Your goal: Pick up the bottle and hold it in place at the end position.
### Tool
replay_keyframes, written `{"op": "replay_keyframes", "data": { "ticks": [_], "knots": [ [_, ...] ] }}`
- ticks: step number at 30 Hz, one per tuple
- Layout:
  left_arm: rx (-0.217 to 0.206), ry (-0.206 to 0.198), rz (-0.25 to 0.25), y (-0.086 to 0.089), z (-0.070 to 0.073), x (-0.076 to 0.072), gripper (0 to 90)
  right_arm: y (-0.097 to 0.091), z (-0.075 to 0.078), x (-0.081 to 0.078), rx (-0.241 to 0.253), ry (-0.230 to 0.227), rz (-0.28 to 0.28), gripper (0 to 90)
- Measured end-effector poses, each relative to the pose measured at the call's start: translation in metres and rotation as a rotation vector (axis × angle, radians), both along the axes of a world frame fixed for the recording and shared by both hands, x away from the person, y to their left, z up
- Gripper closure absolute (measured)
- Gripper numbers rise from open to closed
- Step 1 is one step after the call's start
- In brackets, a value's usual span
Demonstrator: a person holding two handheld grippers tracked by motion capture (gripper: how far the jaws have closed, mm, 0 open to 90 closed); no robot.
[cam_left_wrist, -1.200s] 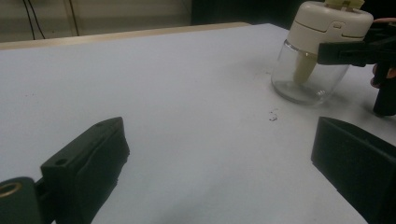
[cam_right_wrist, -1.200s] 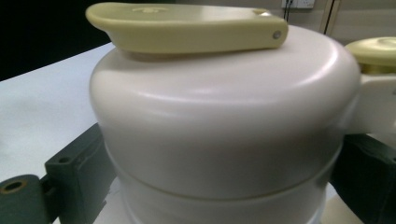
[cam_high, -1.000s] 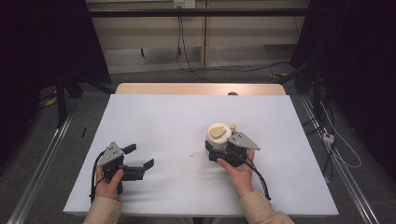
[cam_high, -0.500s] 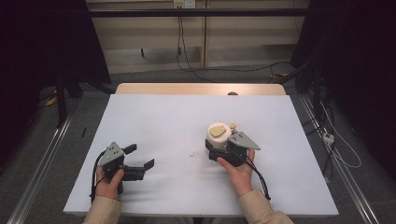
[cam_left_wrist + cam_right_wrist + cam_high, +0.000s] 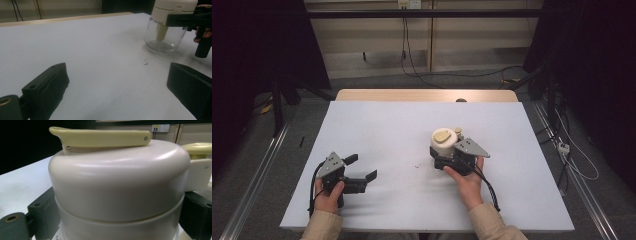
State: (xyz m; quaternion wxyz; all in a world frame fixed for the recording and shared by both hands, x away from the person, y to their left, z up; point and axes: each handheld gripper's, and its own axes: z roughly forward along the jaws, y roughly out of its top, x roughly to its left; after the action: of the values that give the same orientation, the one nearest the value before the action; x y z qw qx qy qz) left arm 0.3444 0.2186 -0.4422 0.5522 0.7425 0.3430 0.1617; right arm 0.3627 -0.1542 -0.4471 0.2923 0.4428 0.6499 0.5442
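A clear glass jar (image 5: 443,142) with a cream lid and a pale yellow flip tab stands upright right of the table's middle. My right gripper (image 5: 444,151) is shut on the jar, its jaws pressed against both sides of the lid (image 5: 120,182). In the left gripper view the jar (image 5: 163,32) stands at the upper right, a cream tube inside it, with the right gripper's black jaw (image 5: 190,18) across its lid. My left gripper (image 5: 361,167) rests low at the table's front left, open with nothing between its jaws (image 5: 117,75), well apart from the jar.
The white table top (image 5: 387,125) has a wooden strip (image 5: 427,95) along its far edge. A few dark specks (image 5: 145,62) lie on the surface left of the jar. Cables trail over the floor behind and to the right of the table.
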Motion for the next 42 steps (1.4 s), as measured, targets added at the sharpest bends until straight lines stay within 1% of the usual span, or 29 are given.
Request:
{"op": "replay_keyframes", "data": {
  "ticks": [4,7,9,16,18,21,27,36,41,42],
  "knots": [
    [0.000,0.001,0.000,0.000,0.000,0.000,3.3,0.002,0.000,0.003,-0.007,0.000,0.007,6.9],
    [-0.001,0.000,0.000,0.000,0.000,0.000,3.2,0.003,0.001,0.005,0.000,0.004,0.006,6.9],
    [0.004,-0.004,-0.002,0.000,0.000,0.000,3.3,0.004,0.001,0.008,-0.003,0.004,0.010,6.9],
    [0.000,-0.006,0.000,0.001,0.001,-0.001,3.3,0.011,0.003,0.014,-0.009,-0.003,0.029,6.9],
    [0.000,-0.006,0.002,0.002,0.001,-0.001,3.3,0.012,0.003,0.015,-0.013,-0.004,0.031,6.9],
    [0.002,-0.008,0.002,0.003,0.001,-0.001,3.3,0.014,0.004,0.016,-0.004,-0.006,0.032,6.9],
    [-0.005,-0.005,0.006,0.004,0.001,-0.003,3.2,0.015,0.003,0.019,-0.015,-0.006,0.032,7.0],
    [-0.006,-0.004,0.008,0.004,0.001,-0.003,3.3,0.019,0.004,0.022,-0.007,-0.006,0.037,7.0],
    [-0.009,-0.004,0.008,0.004,0.001,-0.003,3.3,0.021,0.004,0.025,-0.015,-0.009,0.044,6.9],
    [-0.008,-0.004,0.008,0.004,0.001,-0.003,3.3,0.022,0.004,0.026,-0.009,-0.004,0.044,7.0]
  ]
}}
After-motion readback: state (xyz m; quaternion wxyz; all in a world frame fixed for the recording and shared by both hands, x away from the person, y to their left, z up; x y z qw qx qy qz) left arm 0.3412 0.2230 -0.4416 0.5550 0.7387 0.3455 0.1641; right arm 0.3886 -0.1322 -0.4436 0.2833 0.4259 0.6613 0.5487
